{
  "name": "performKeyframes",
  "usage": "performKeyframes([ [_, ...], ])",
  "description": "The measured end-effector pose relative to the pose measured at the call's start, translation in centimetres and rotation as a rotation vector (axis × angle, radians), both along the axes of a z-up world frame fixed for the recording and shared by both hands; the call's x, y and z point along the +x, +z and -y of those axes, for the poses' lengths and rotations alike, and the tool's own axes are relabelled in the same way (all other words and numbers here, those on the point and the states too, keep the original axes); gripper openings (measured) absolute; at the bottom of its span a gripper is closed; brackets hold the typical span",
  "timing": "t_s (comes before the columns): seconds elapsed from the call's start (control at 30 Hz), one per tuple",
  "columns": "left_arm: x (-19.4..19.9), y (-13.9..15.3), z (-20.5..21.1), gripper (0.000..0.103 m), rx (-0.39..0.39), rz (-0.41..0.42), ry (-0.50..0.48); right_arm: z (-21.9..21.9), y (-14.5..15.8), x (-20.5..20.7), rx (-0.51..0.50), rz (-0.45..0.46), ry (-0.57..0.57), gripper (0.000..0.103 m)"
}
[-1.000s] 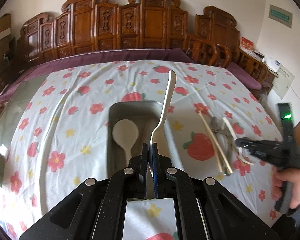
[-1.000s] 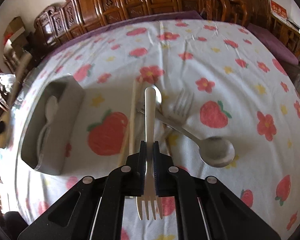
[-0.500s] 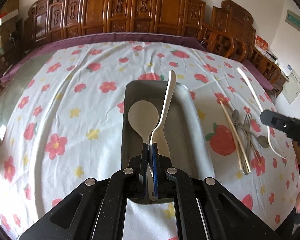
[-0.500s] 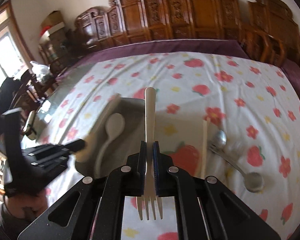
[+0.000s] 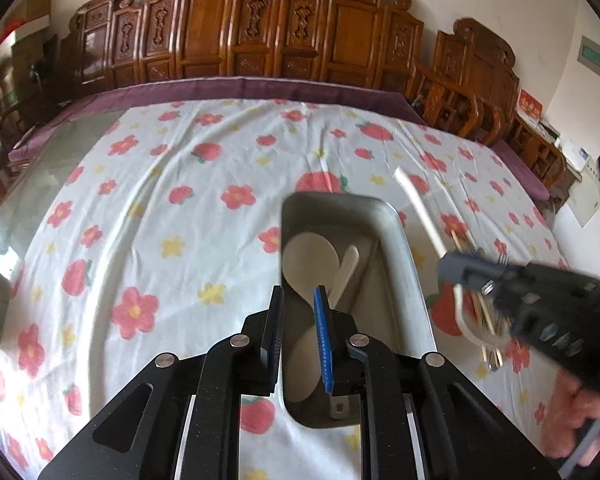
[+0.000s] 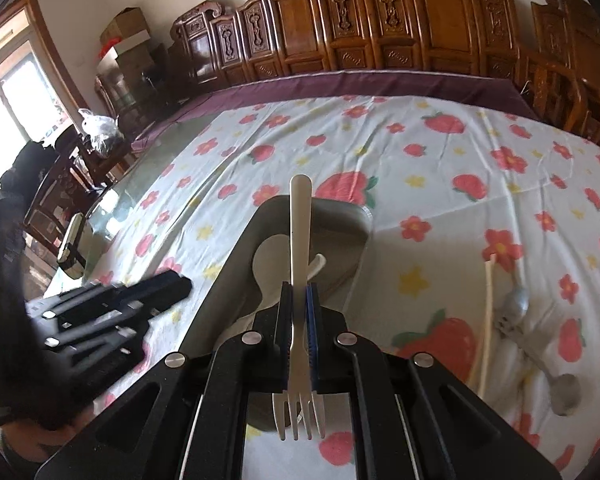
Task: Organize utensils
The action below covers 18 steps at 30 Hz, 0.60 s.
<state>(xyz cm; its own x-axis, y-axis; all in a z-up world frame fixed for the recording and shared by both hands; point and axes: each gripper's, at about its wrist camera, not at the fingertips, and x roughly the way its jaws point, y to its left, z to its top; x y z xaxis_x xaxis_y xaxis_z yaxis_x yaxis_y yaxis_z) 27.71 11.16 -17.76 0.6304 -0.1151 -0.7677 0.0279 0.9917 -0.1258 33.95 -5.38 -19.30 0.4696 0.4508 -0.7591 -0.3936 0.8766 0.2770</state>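
- Left gripper [image 5: 299,300] has sprung wide, its spoon [image 5: 342,270] dropped into the tray [image 5: 400,240].
- Right gripper [image 6: 299,300] clamps the fork [image 6: 300,240] above; released tilted, it may catch the rim.

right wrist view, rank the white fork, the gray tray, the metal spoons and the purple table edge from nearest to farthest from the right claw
1. White fork: clamped in the right claw, tines toward the camera.
2. Gray tray: just ahead and below, slightly left.
3. Metal spoons: on the cloth, off to the right.
4. Purple table edge: far side, by the wooden chairs.
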Motion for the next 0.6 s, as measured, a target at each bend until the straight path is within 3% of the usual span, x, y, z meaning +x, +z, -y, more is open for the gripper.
performKeyframes([
  [0.23,0.2,1.0,-2.2,0.014,0.005,0.023,0.041,-2.5,-2.1,0.7,-0.008,-0.029,0.022,0.008],
  [0.6,0.3,1.4,-3.8,0.014,0.038,0.041,0.070,-4.4,-2.5,1.1,-0.005,-0.026,0.050,0.009],
])
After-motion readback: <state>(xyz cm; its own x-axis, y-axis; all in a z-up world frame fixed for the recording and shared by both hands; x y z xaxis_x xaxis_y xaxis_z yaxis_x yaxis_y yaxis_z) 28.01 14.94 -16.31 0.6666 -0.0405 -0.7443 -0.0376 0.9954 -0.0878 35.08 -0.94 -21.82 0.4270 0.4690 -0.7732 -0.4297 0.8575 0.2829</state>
